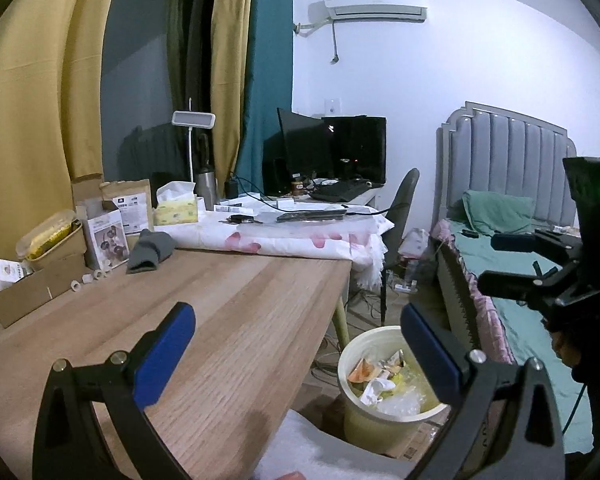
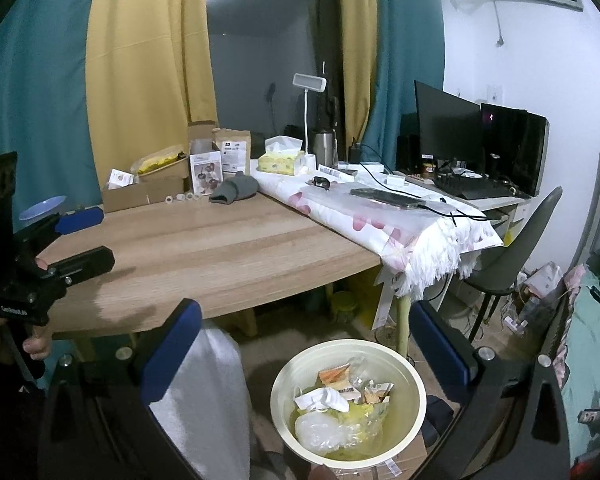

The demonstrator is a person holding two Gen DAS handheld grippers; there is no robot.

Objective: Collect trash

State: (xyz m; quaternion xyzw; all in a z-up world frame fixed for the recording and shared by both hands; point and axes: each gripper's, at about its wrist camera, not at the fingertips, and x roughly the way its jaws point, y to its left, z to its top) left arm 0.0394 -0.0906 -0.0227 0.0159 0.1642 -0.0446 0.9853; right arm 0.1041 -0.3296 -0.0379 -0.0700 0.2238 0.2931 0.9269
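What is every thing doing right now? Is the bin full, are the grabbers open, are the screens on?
Left gripper: open, holding nothing.
Right gripper: open, holding nothing, above the bin.
Trash bin: uncovered, partly filled with wrappers and plastic.
Tissue box: open, a tissue sticking up.
Monitors: dark.
Desk lamp: looks off.
Grey cloth: crumpled on the table.
Cardboard box: open.
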